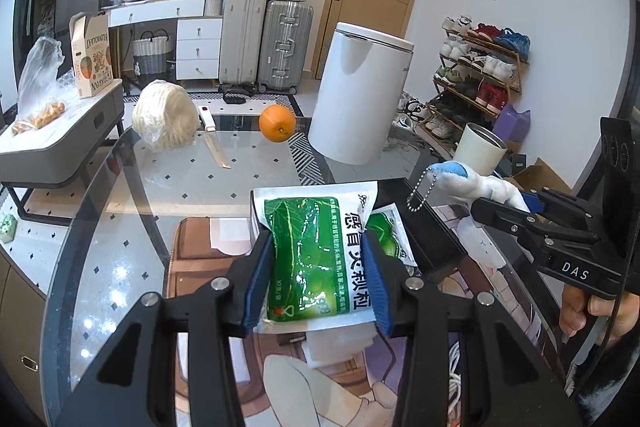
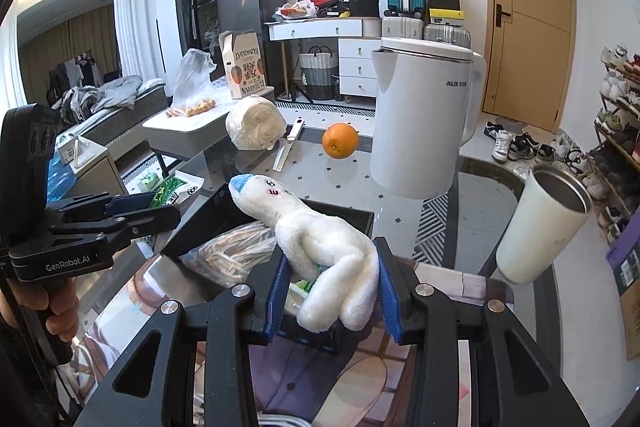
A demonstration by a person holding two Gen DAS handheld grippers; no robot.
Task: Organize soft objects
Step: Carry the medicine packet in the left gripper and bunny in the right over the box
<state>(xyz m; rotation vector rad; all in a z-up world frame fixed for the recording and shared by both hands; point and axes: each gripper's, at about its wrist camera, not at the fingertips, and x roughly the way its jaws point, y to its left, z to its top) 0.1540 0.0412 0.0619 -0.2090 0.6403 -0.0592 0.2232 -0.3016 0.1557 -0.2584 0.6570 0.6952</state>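
Right wrist view: your right tool is clamped on the white plush toy, its blue pads pressing the toy's lower limbs. The toy's long axis runs forward and to the left of the tool, blue-tipped head farthest out, above the open black box just ahead. Left wrist view: your left tool is clamped on the green sachet, held upright across the jaws. The box lies to the right of this tool and nearer the right one, so the toy likely goes in first, lowered head-first along its axis.
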